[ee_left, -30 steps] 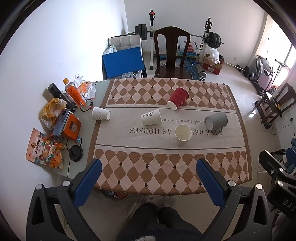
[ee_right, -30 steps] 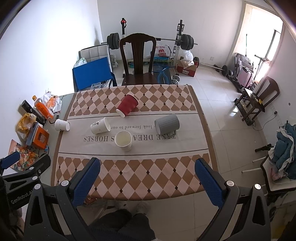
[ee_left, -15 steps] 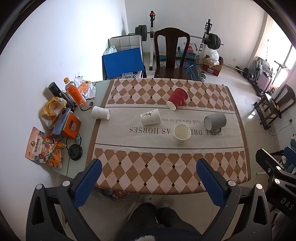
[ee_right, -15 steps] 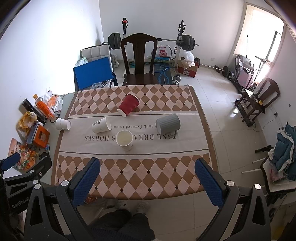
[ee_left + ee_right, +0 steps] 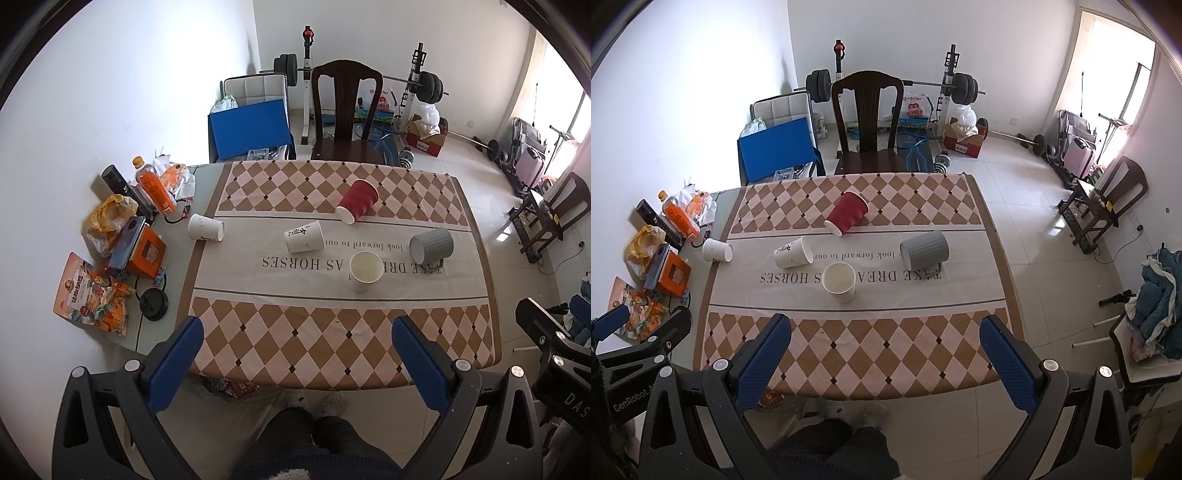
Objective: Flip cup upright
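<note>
1. At the far left, off the cloth on the bare strip of tabletop (image 5: 177,295), a small white paper cup (image 5: 205,228) lies on its side, its mouth turned toward the middle of the tabletop.
2. Next along, on the pale band of the cloth, a printed white cup (image 5: 303,236) lies on its side too, with its mouth toward the right.
3. Nearer the person, just right of centre, a cream paper cup (image 5: 365,270) stands upright, mouth up, and looks empty. Whether the task stood it so cannot be told from this moment.
4. Behind it, on the checked part of the cloth, a red cup (image 5: 357,201) lies tipped over, its mouth pointing toward the near left.
5. At the right, a grey ribbed mug (image 5: 431,245) lies on its side, with its handle against the cloth.
6. By my judgement, one cup of five stands as the task wants; four lie tipped, so righting is left if all are meant.
7. The left claw (image 5: 295,350) hangs high above the near edge of the tabletop, its blue pads spread wide and holding nothing.
8. The right claw (image 5: 885,349) is likewise spread, empty and well apart from every cup.
9. Neither claw touches or lines up closely with any one cup, so which is next cannot be settled.
</note>
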